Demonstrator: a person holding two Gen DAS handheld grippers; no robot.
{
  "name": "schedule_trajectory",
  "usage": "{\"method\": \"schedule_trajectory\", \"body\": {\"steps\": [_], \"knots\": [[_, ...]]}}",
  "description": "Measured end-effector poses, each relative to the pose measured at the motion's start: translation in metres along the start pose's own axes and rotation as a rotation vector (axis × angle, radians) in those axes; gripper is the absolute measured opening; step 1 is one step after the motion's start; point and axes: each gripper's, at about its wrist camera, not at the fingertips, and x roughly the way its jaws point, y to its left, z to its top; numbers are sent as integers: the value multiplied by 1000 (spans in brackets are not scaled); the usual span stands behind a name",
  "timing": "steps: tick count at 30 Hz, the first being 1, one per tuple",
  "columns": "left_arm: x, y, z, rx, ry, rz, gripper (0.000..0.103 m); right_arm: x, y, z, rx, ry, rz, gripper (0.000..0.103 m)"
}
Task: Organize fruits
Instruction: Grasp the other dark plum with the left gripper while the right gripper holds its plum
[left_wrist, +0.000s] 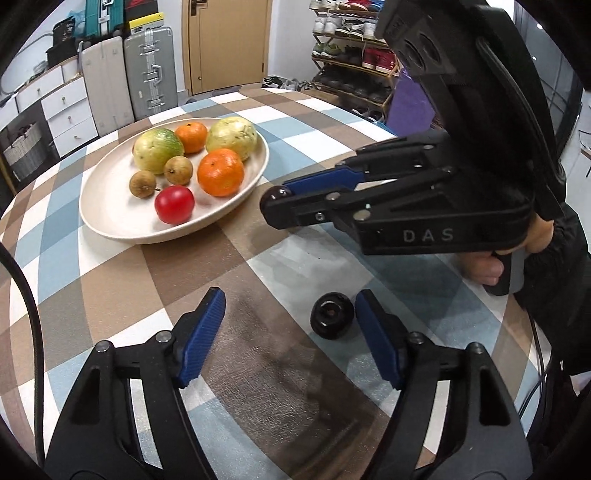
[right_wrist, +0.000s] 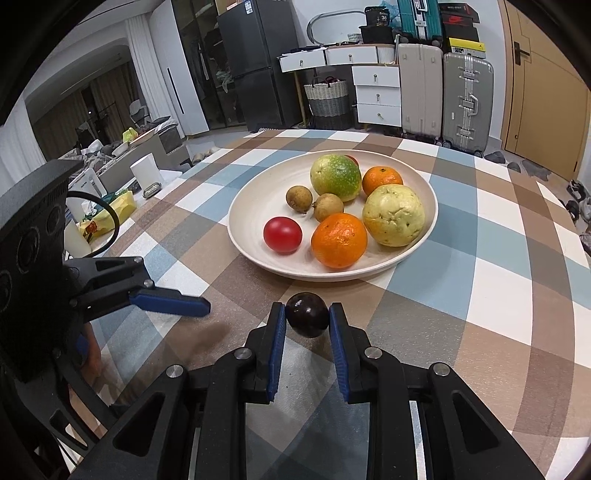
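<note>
Right gripper (right_wrist: 307, 320): I have it clenched on a small dark purple fruit (right_wrist: 307, 318), low centre of the right wrist view, both blue pads pressing its sides.
Left gripper (left_wrist: 290, 338): my jaws stand apart with nothing between the pads; bottom of the left wrist view.
Dark round fruit (left_wrist: 332, 320): lies on the cloth just inside my left gripper's right finger, lower centre of that view; I cannot tell whether they touch.
Plate (right_wrist: 255, 192): cream, just beyond the held fruit, centre of the right wrist view.
In the plate: two oranges (right_wrist: 339, 240), a pale guava (right_wrist: 393, 215), a green fruit (right_wrist: 335, 177), two small brown fruits (right_wrist: 328, 206), a red tomato (right_wrist: 282, 234).
Tablecloth (right_wrist: 498, 280): checked, brown, blue and white.
</note>
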Motion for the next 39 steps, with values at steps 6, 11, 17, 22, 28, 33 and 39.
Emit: {"method": "schedule_trajectory", "body": {"steps": [6, 11, 17, 22, 28, 33, 39], "knots": [[-1, 1, 0, -4, -4, -3, 69, -1, -1, 0, 0, -3, -2, 25], [2, -2, -1, 13, 14, -15, 55, -1, 0, -1, -2, -2, -5, 25], [5, -8, -4, 48, 20, -38, 28, -1, 0, -1, -2, 0, -4, 25], [4, -11, -4, 63, 12, -41, 22, -1, 0, -2, -2, 0, -5, 25], [-1, -9, -3, 55, -10, -53, 22, -2, -1, -1, 2, -8, -7, 25], [-5, -2, -1, 29, -32, -39, 22, -6, -3, 0, 15, -29, -8, 25], [-14, 13, 2, -28, -76, -6, 22, -10, -4, 2, 26, -56, -4, 25]]}}
